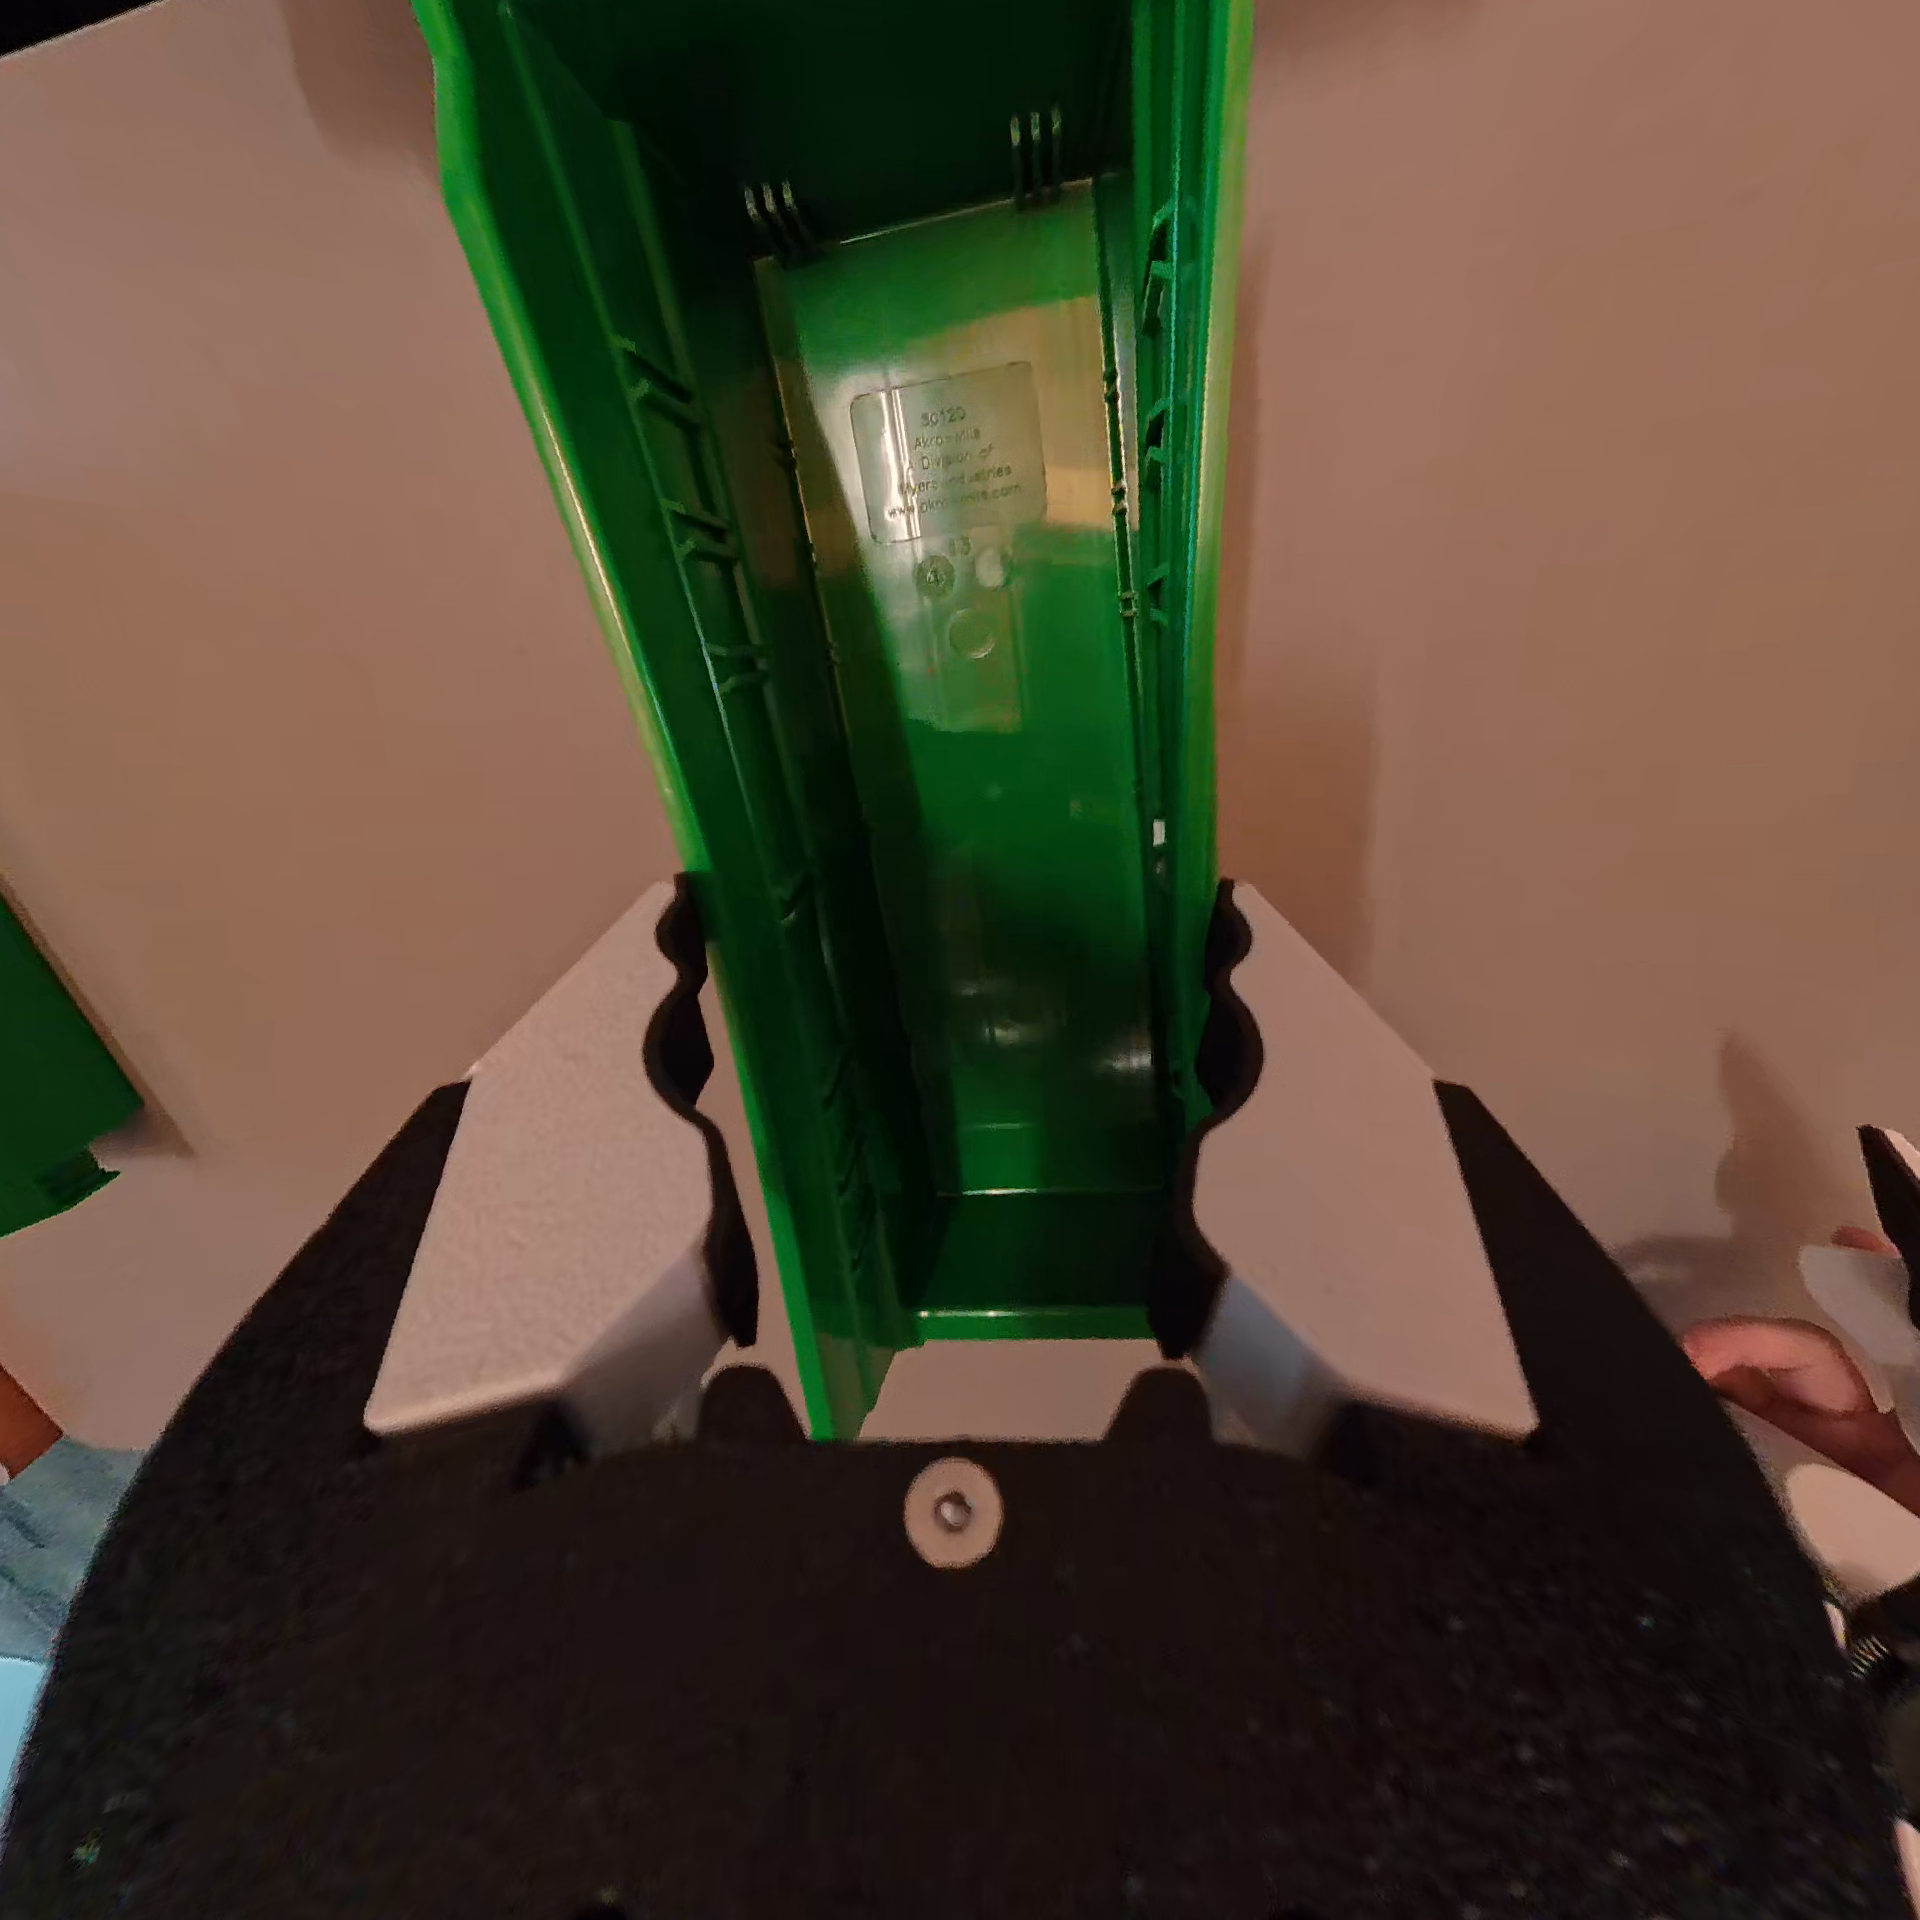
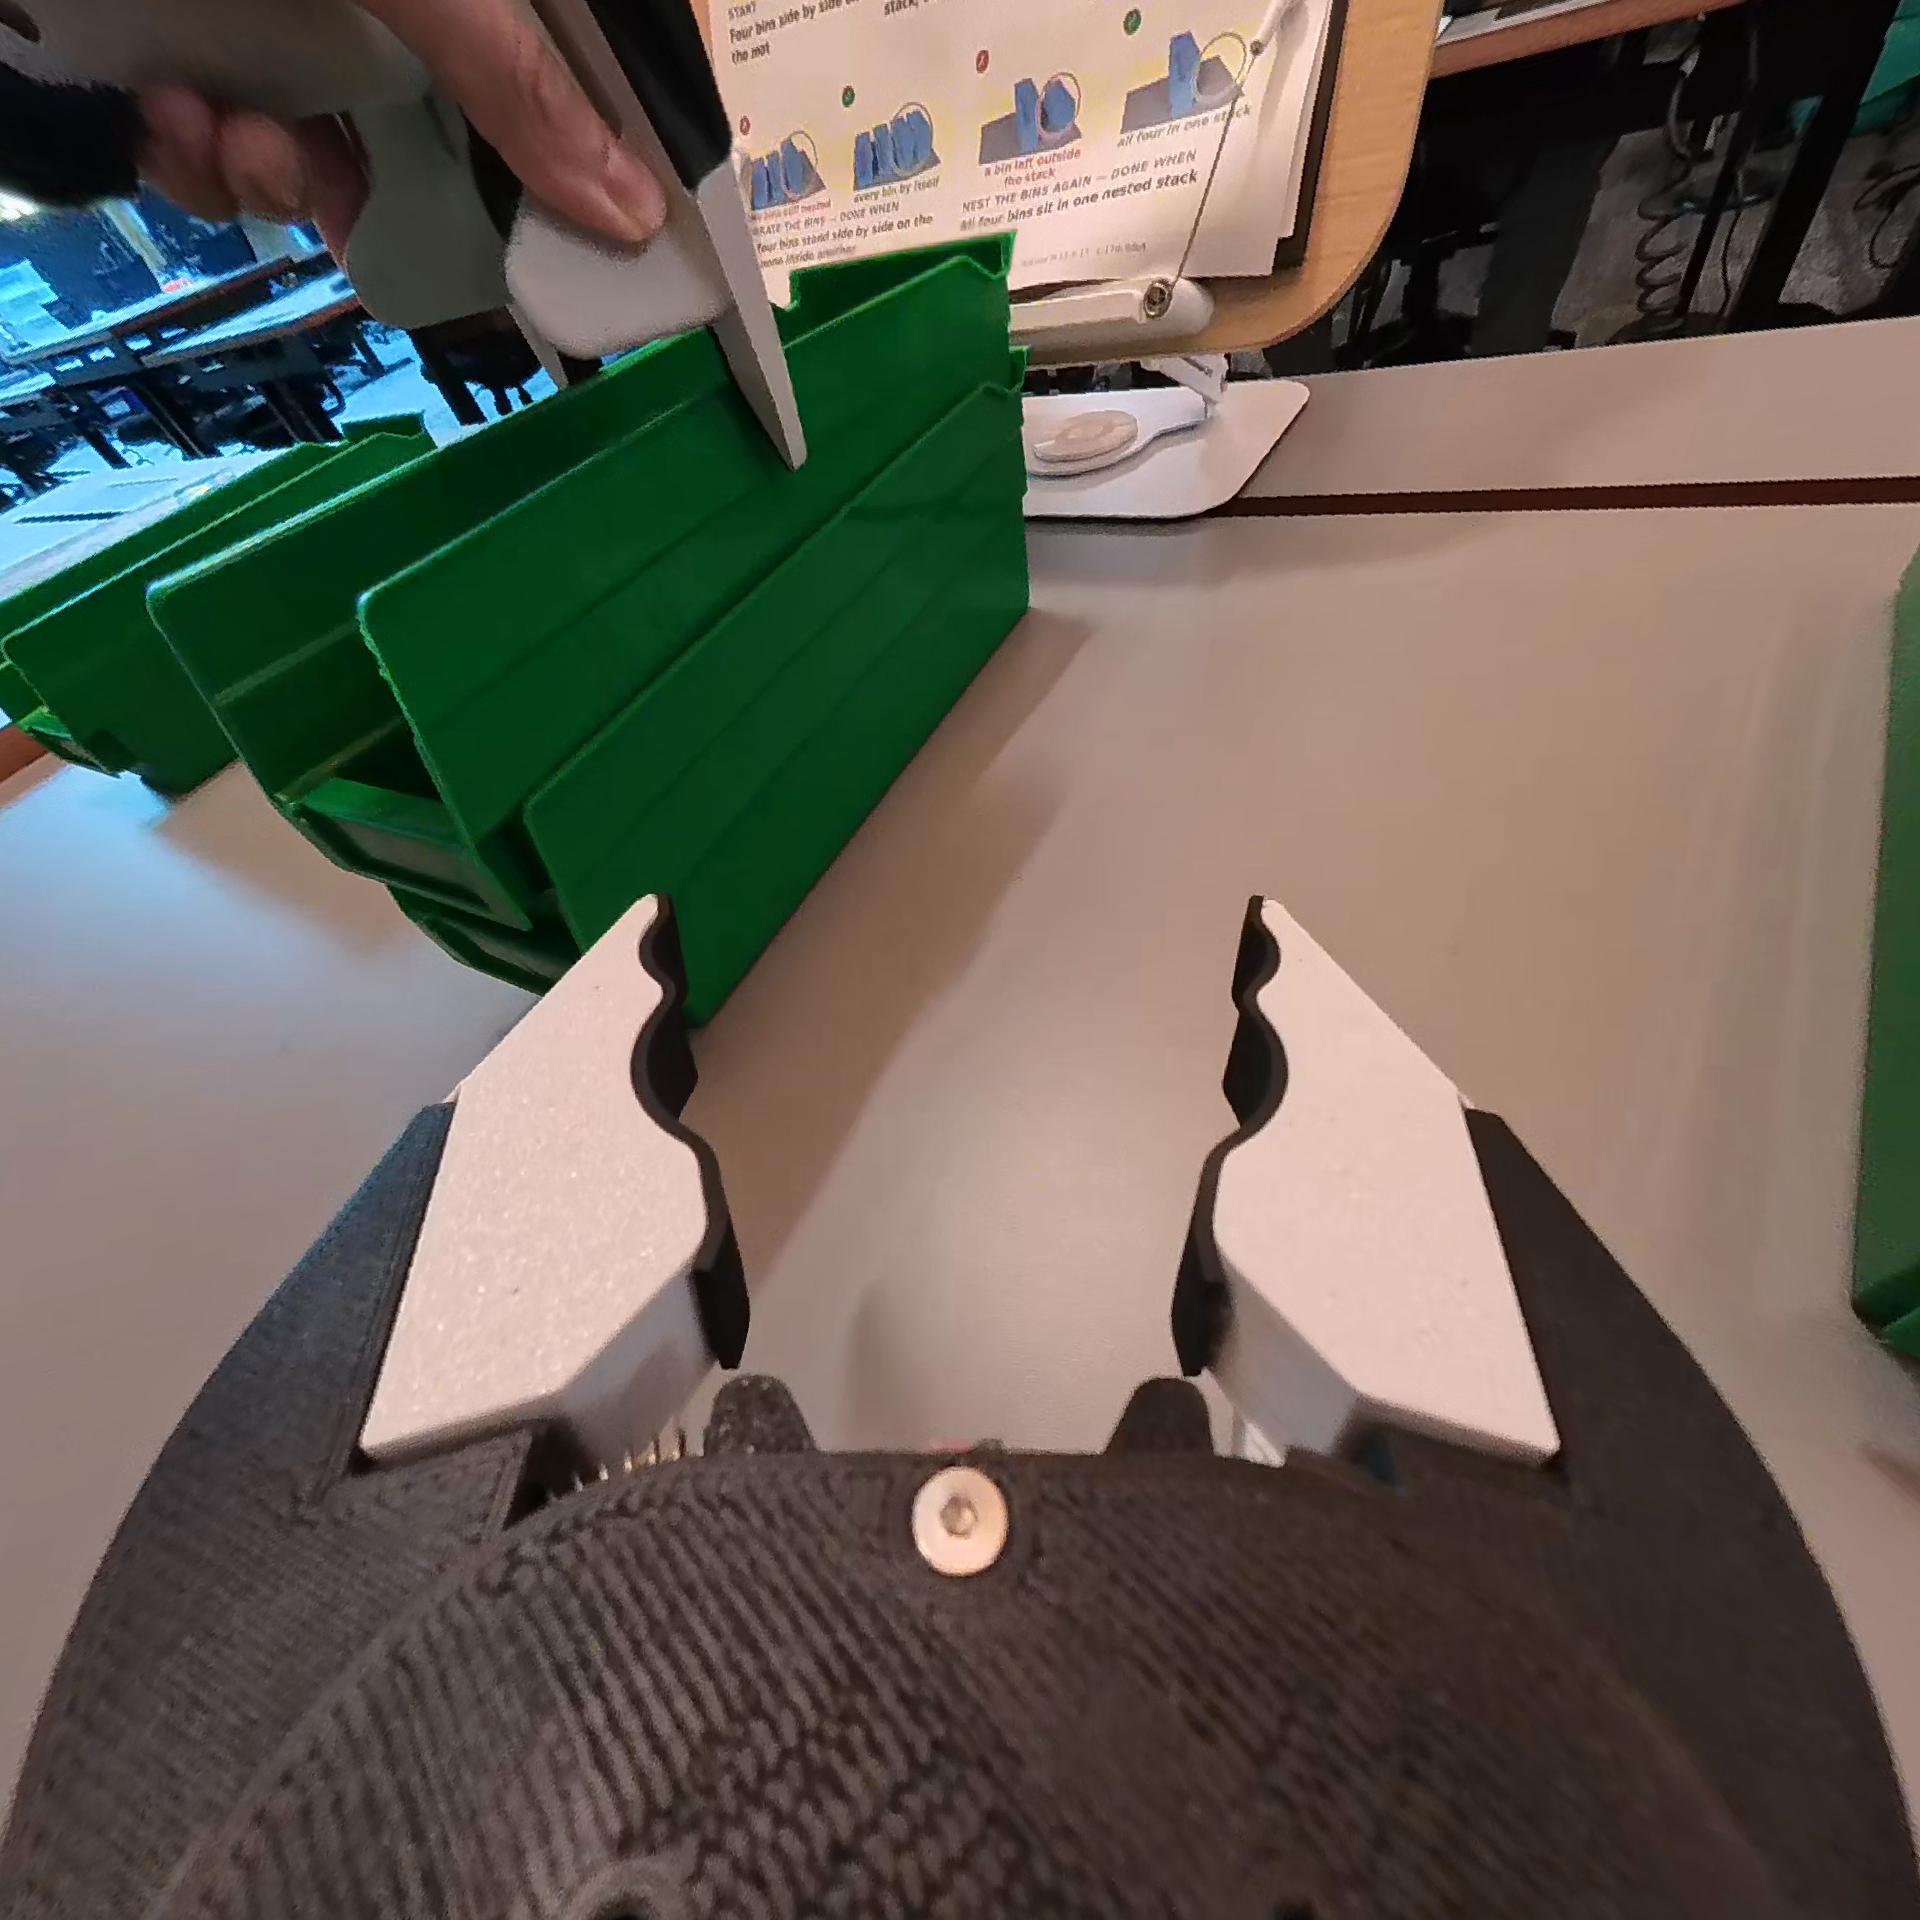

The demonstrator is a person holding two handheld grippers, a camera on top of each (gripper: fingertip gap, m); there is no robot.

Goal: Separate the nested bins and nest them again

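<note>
Straddling the top green bin (image 1: 966,727), the left gripper (image 1: 951,1122) has its jaws clamped on both long walls. That bin sits tilted in the nested stack (image 2: 644,665) at left of centre in the right wrist view. The right gripper (image 2: 961,1122) hangs over bare worktop (image 2: 1351,727), jaws apart and empty. Upper centre stands an instruction sheet (image 2: 1039,114) on a stand; another green bin (image 2: 1886,935) (partly cropped) sits at the right edge.

We see a pale grey desk (image 2: 1403,727) with a dark seam line (image 2: 1558,497) running across its far part, and a wooden board (image 2: 1371,187) on a white stand (image 2: 1164,436) carrying printed sheets. Behind on the left, rows of tables (image 2: 187,322) stand in bluish light, and on the right dark cables (image 2: 1662,177) hang in shadow.
</note>
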